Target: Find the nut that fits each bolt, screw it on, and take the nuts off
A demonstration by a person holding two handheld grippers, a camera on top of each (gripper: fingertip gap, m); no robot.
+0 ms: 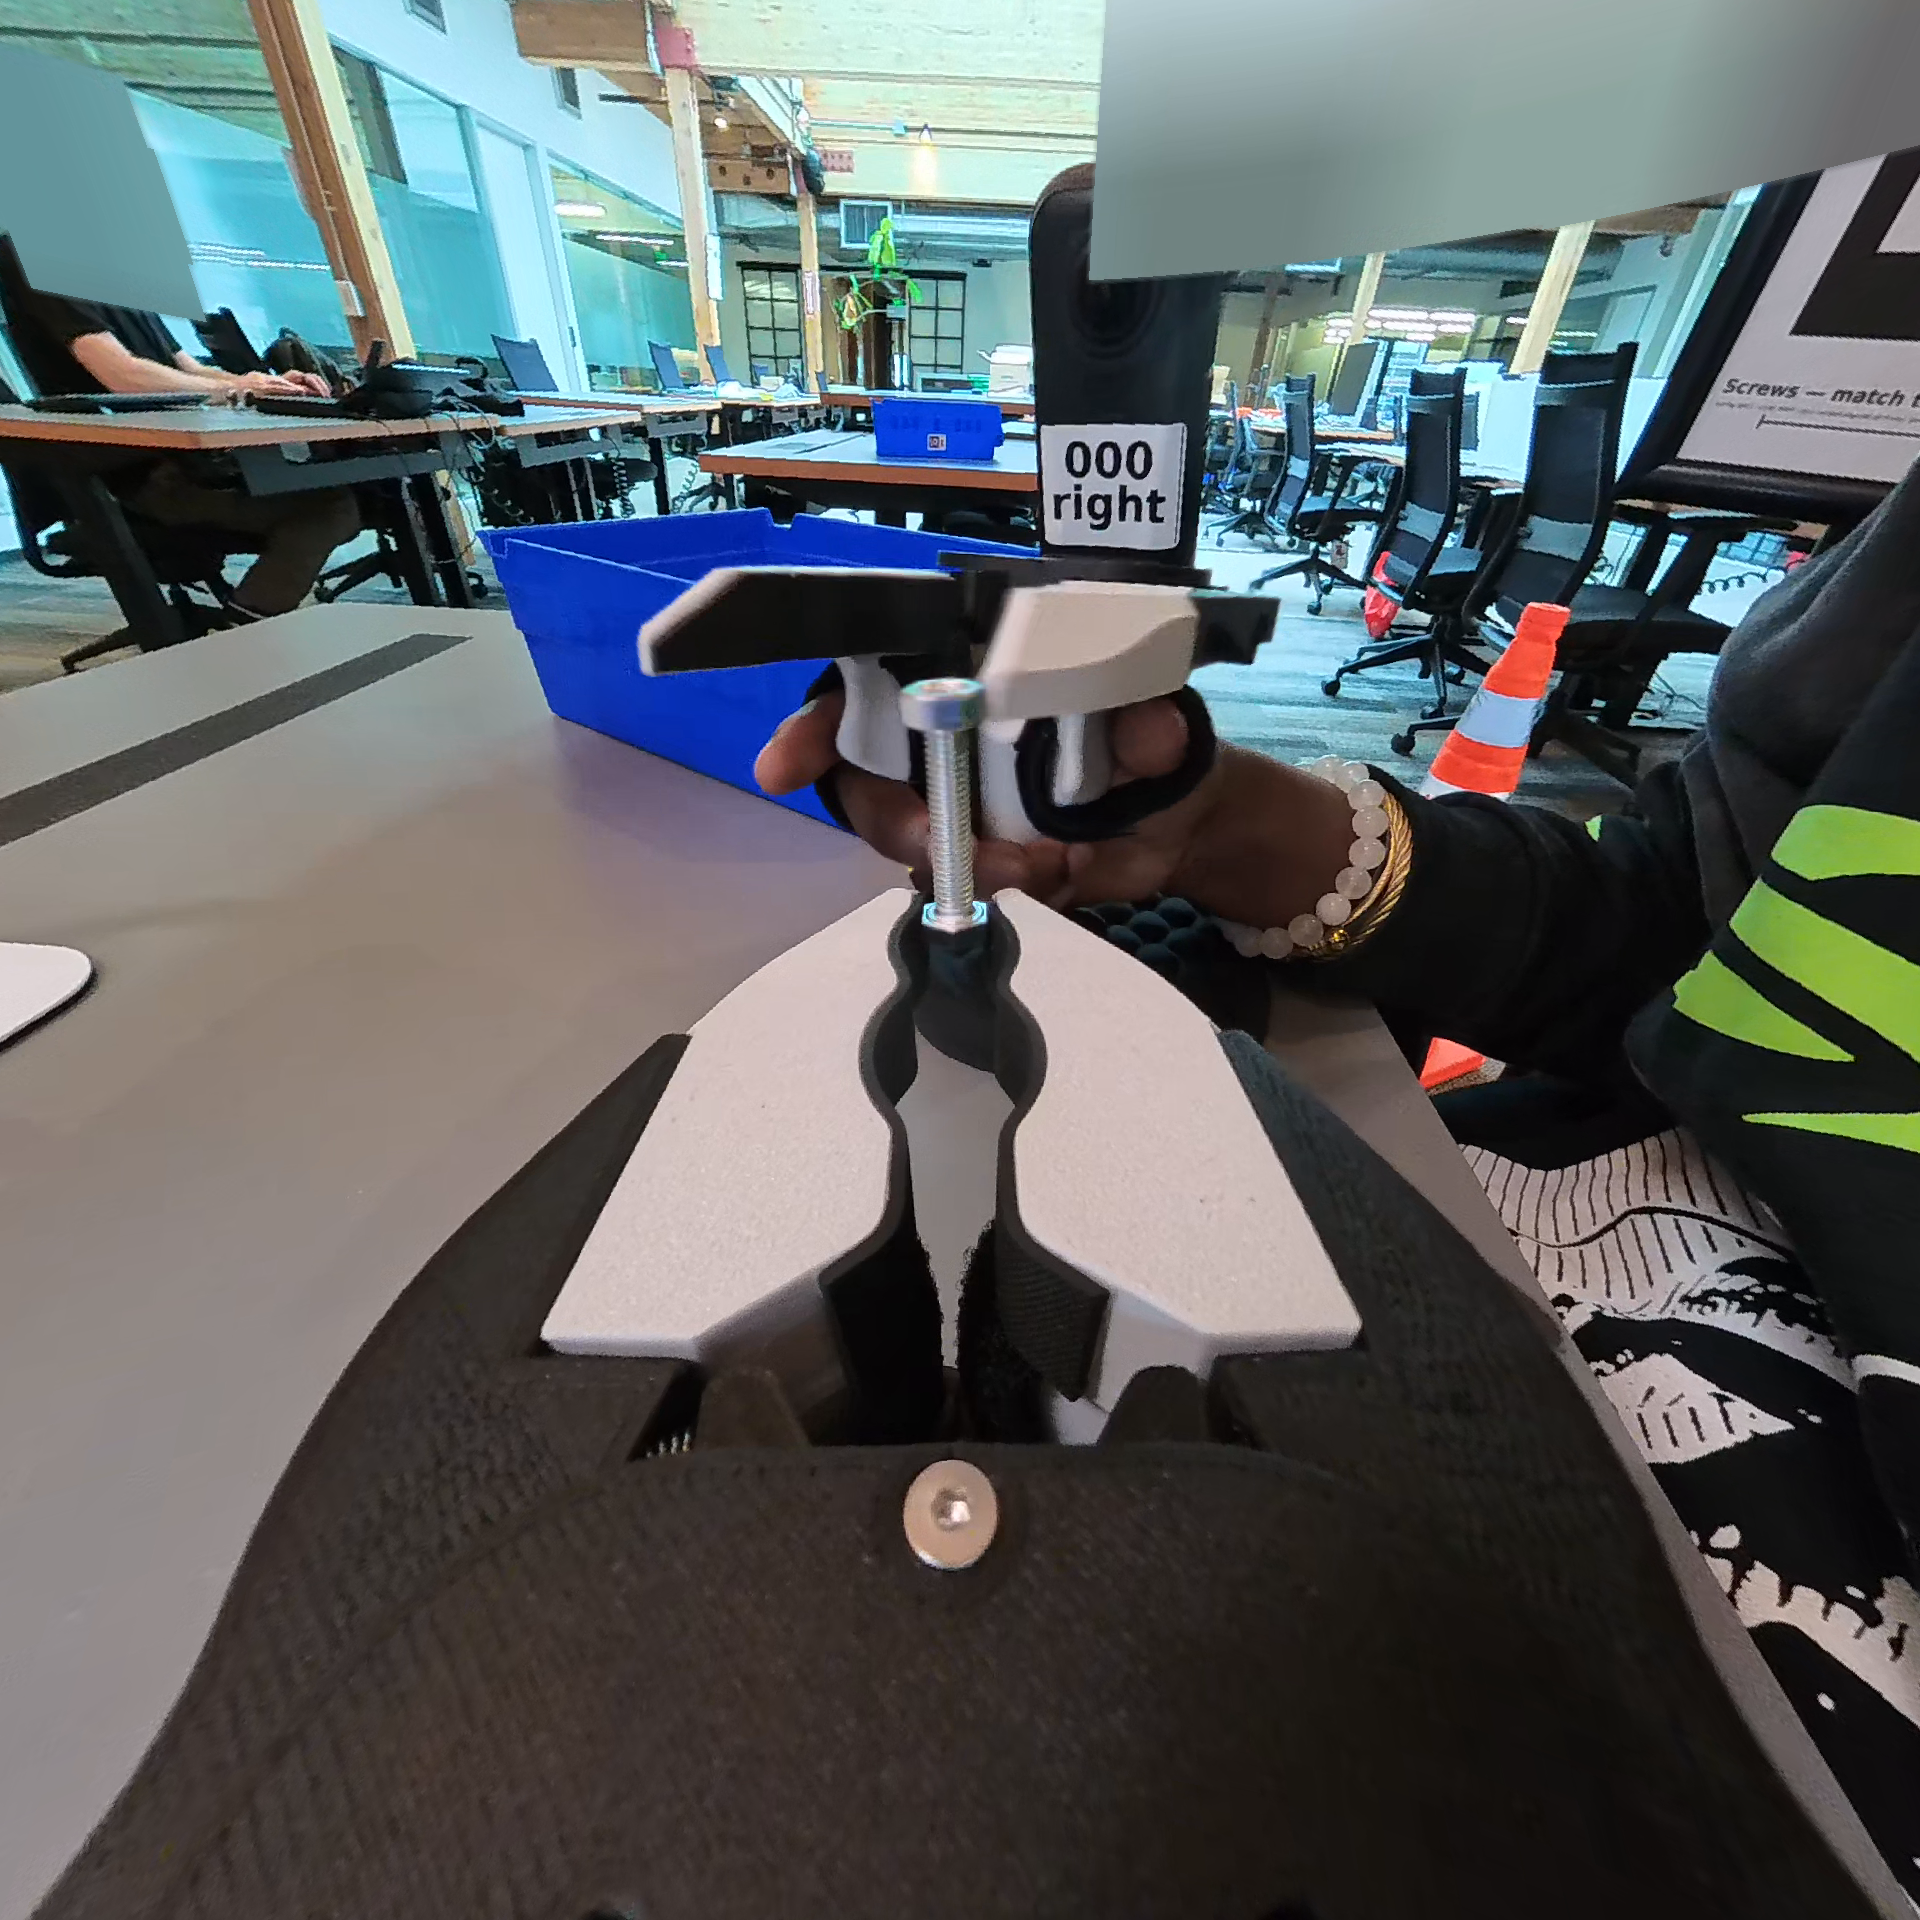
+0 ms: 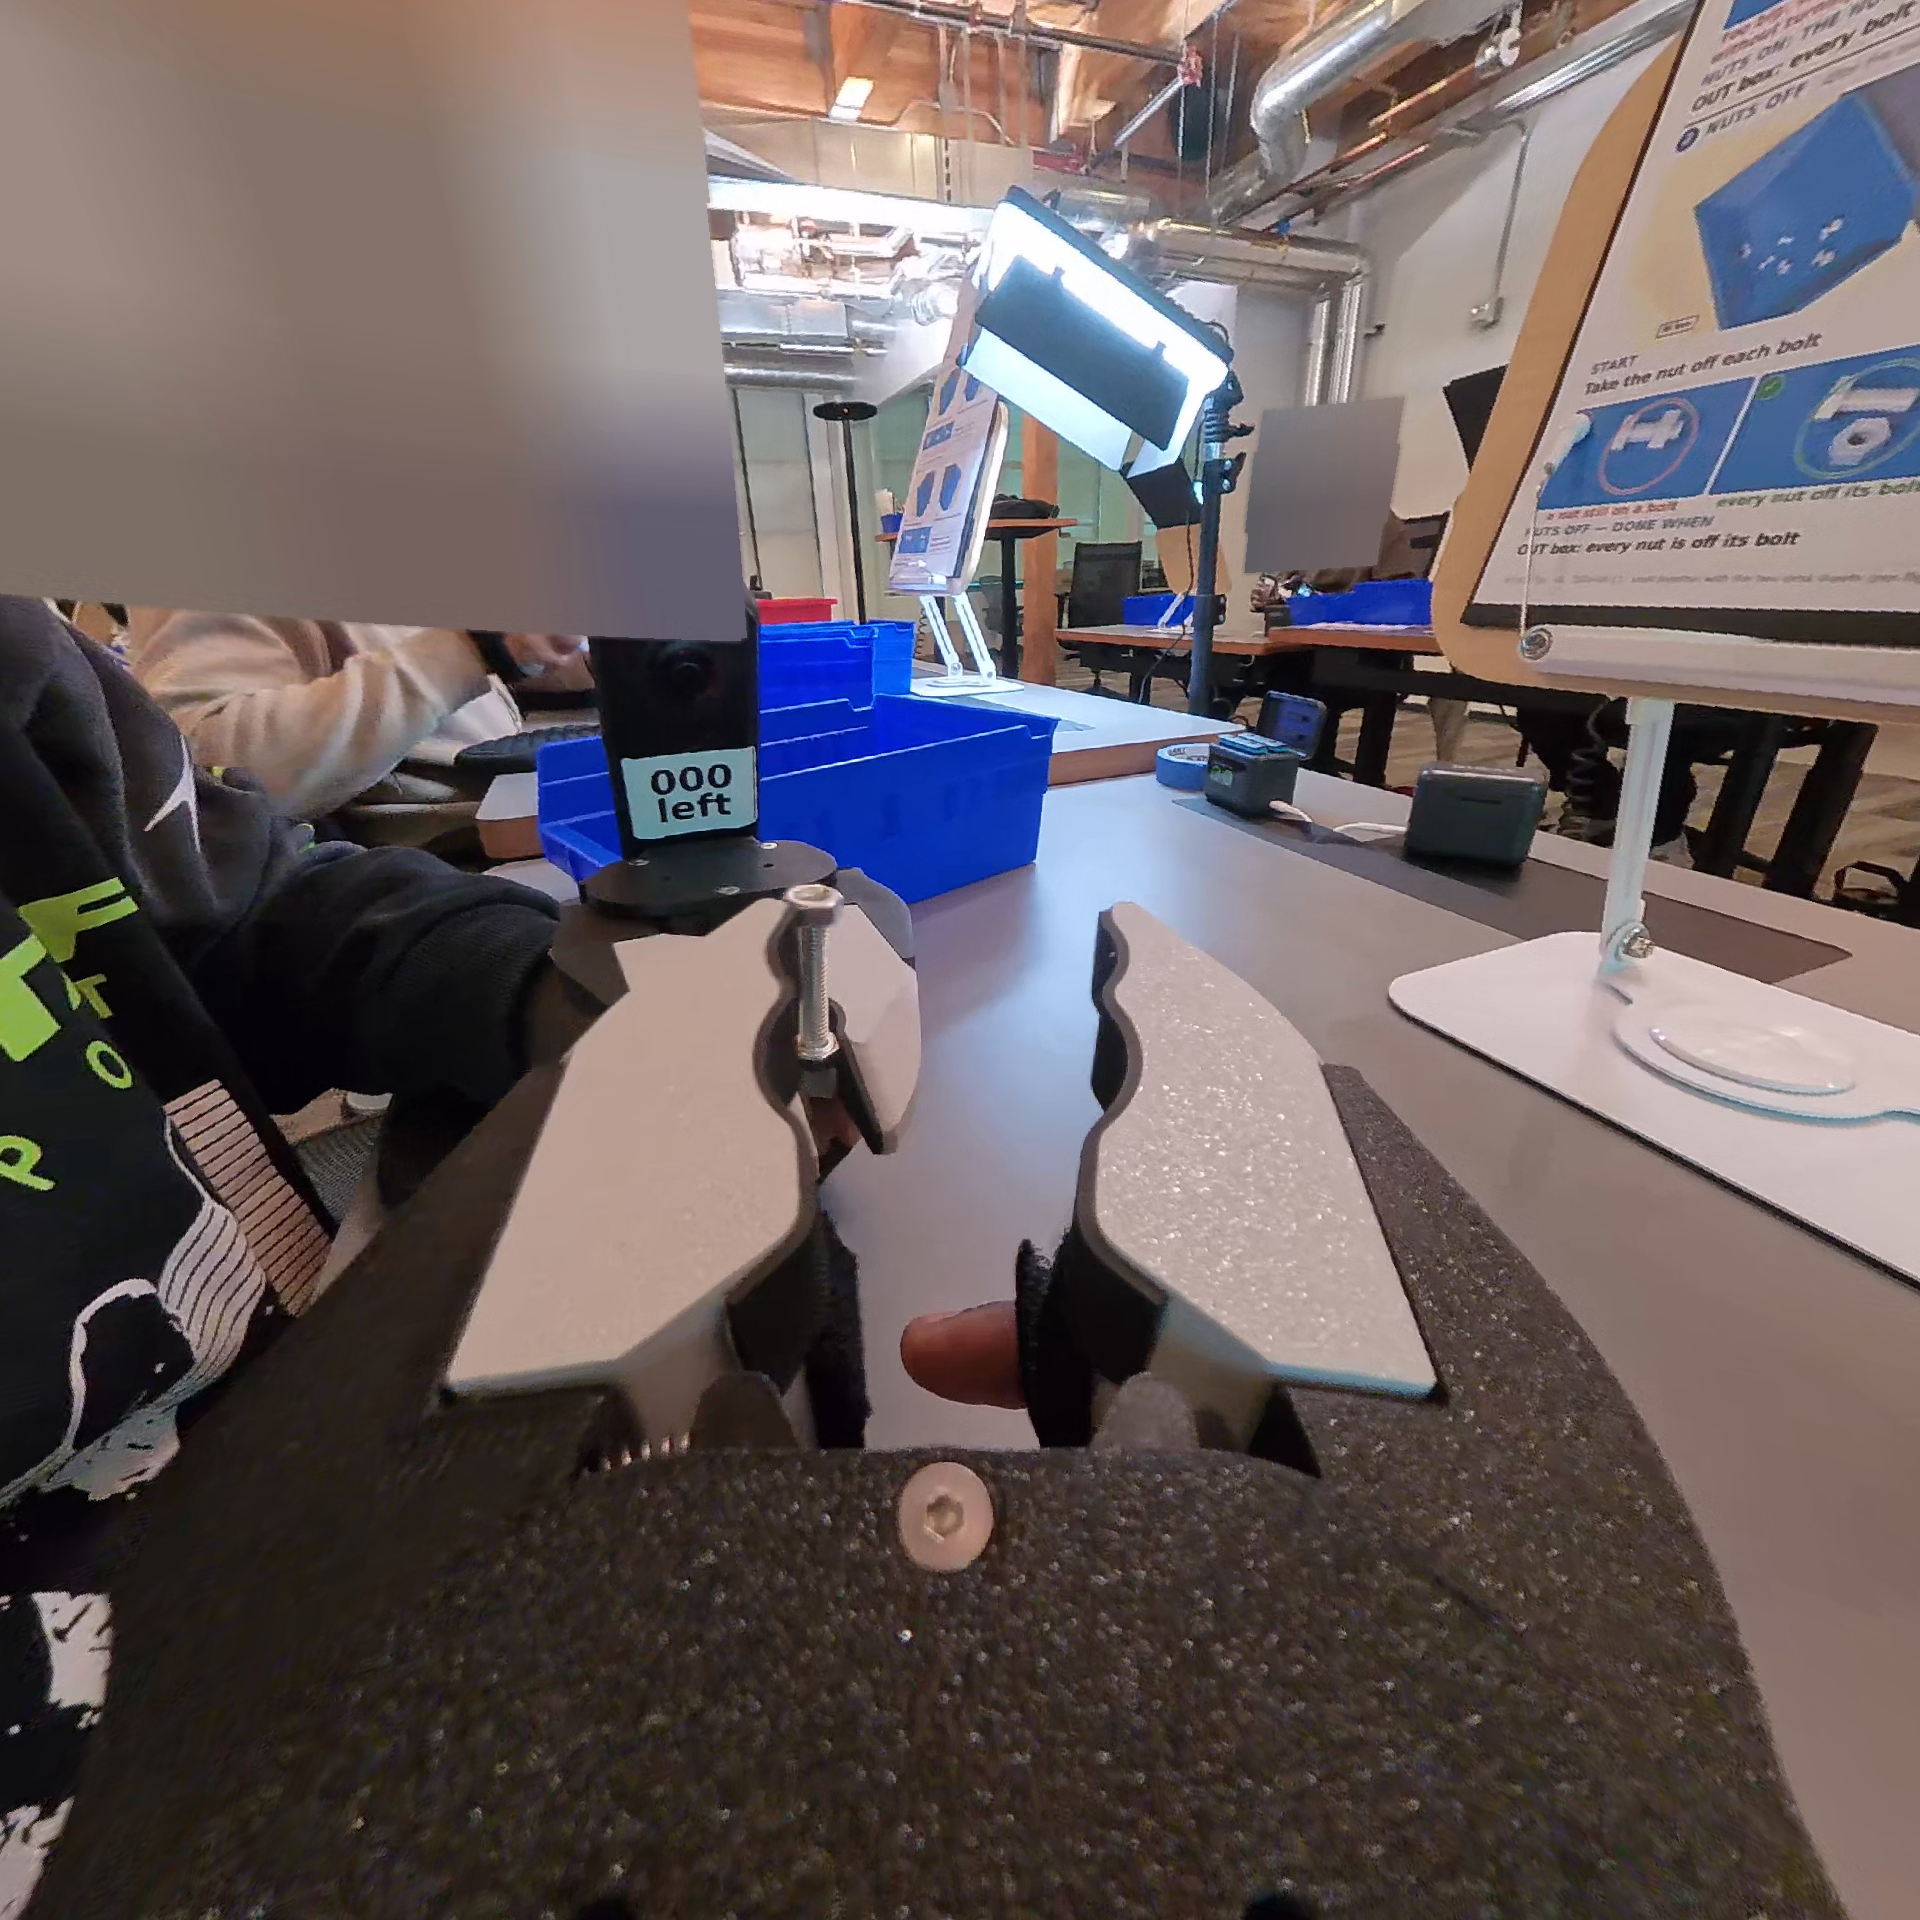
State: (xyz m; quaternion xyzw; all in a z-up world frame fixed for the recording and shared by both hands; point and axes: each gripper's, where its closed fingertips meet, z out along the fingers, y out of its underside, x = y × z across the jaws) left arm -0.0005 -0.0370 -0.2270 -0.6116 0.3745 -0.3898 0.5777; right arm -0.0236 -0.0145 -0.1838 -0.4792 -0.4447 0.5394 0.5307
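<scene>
Left tongs (image 1: 954, 935): clamped on nut (image 1: 956, 915), bolt (image 1: 948, 800) upright above it, over counter (image 1: 312, 935).
Right tongs (image 2: 951, 1049): apart, empty, beside the bolt.
Risk: thin tip grip; a sideways knock could tilt the bolt or drop both.

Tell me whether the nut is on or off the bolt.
On. The nut sits threaded low on the upright bolt, clamped at the left gripper's jaws.
</scene>
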